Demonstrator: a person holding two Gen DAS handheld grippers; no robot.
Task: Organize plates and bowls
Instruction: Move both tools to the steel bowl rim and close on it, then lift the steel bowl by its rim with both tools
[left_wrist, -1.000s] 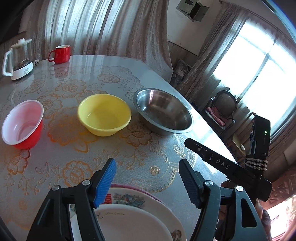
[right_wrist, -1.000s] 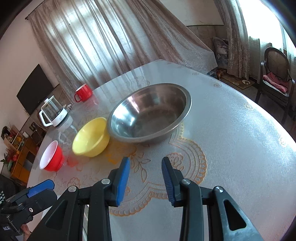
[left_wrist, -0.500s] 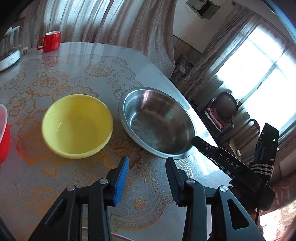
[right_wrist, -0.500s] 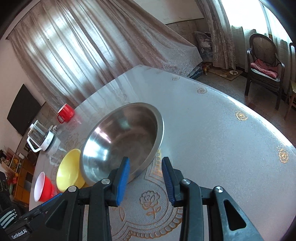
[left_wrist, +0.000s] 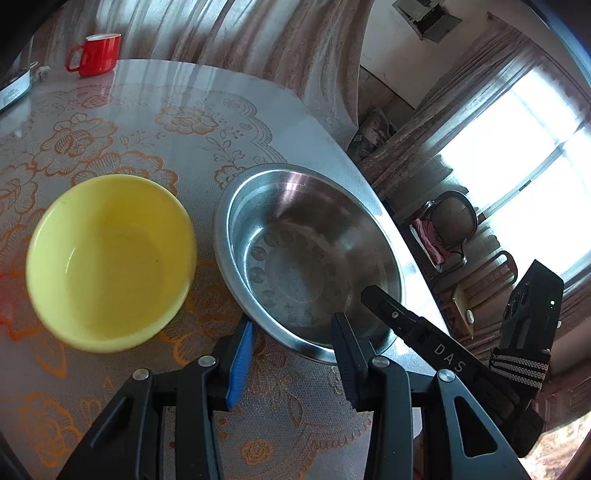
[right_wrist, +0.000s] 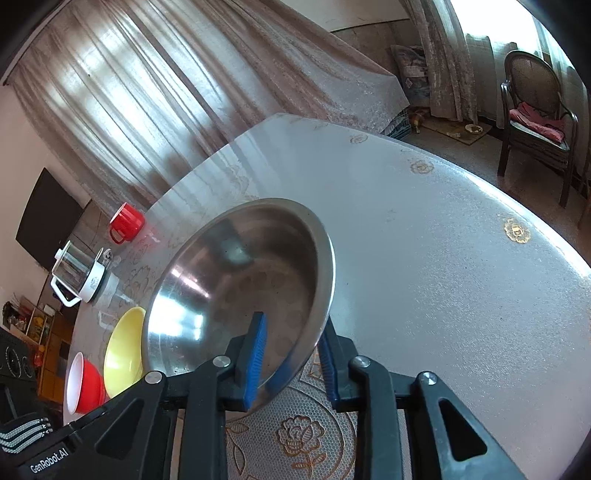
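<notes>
Right wrist view, nearest item: right gripper (right_wrist: 290, 356), jaws closing, one blue pad inside and one outside the near rim of the steel bowl (right_wrist: 240, 280); whether the pads already press on the wall cannot be told.

Left wrist view, nearest item: left gripper (left_wrist: 291, 356), part-open and empty, hovering just short of the same bowl's near edge (left_wrist: 306, 254), nothing between its pads.

Handling note, as judgement: the rim is thin and slick, so the right pads should bite squarely across the wall before any lift, and the bowl should be kept level; the left gripper may steady the opposite edge.

Next outward: yellow bowl (left_wrist: 110, 258), just beside the steel bowl, apart from it. Beyond, red bowl with white inside (right_wrist: 83, 384).

Surface: round counter (right_wrist: 443, 258) under a clear textured cover over an orange floral cloth.

Far edge: red mug (left_wrist: 98, 53), glass kettle (right_wrist: 77, 275).

Room: long curtains (right_wrist: 166, 96), dark screen on the wall (right_wrist: 48, 218), bright window, wooden chair (right_wrist: 535, 107) with a pink cushion.
</notes>
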